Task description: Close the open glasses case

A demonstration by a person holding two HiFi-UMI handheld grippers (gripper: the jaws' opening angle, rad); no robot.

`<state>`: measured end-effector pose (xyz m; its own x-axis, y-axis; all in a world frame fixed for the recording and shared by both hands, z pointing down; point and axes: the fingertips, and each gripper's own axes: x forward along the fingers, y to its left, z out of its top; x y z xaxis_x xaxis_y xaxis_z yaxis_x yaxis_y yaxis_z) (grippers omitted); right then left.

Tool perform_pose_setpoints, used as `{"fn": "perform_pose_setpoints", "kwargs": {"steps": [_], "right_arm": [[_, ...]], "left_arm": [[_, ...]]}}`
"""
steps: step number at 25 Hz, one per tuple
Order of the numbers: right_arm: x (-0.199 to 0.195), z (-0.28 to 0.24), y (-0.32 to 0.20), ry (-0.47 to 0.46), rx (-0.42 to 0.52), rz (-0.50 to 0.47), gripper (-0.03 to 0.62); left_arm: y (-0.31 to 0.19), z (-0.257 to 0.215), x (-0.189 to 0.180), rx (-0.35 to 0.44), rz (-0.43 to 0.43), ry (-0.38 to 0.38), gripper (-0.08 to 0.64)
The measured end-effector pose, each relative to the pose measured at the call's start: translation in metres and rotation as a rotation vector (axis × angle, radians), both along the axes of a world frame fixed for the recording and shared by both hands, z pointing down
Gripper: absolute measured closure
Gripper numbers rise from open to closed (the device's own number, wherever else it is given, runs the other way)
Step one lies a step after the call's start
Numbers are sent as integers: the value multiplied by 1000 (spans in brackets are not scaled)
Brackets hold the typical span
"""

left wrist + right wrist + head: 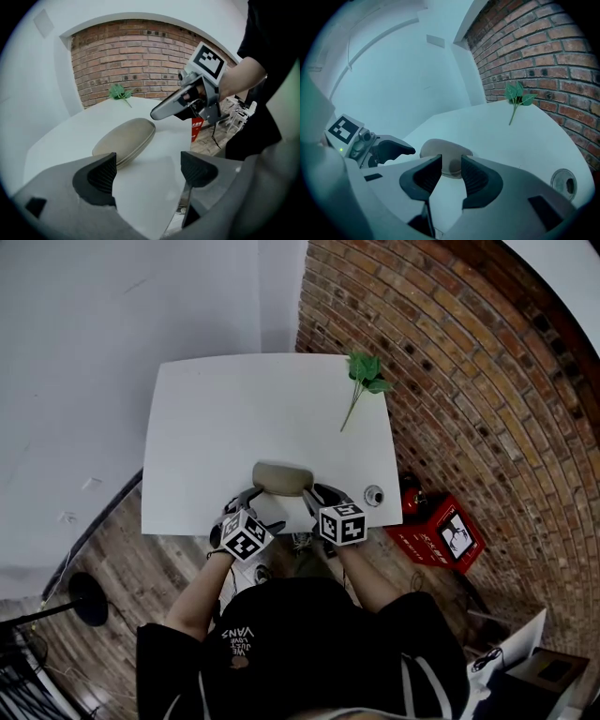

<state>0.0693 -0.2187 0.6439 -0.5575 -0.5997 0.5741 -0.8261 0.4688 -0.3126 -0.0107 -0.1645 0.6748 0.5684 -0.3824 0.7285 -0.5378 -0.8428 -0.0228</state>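
Though it's inverted, print reads "VANS".

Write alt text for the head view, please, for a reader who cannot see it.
A beige glasses case lies at the person's side of a white table, seemingly shut, with the left hand-held gripper and right hand-held gripper close at its two ends. A green sprig lies at the far right, by a brick wall.
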Motion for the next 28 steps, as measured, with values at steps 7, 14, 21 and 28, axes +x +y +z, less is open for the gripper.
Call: {"fn": "perform_pose_setpoints", "kwargs": {"steps": [7,14,21,28], "right_arm": [[4,-14,11,-35,31,50,474],[9,-33,26,-60,93,111,519],[10,-48,48,-74,138,132,580],[2,-62,68,-86,183,130,592]], "left_arm": [[0,-27,-9,101,-47,50,183],[5,-56,-22,183,-124,143,275],[18,-86,-31,241,-155,220,385],[35,-101,-45,285,-186,252,505]]}}
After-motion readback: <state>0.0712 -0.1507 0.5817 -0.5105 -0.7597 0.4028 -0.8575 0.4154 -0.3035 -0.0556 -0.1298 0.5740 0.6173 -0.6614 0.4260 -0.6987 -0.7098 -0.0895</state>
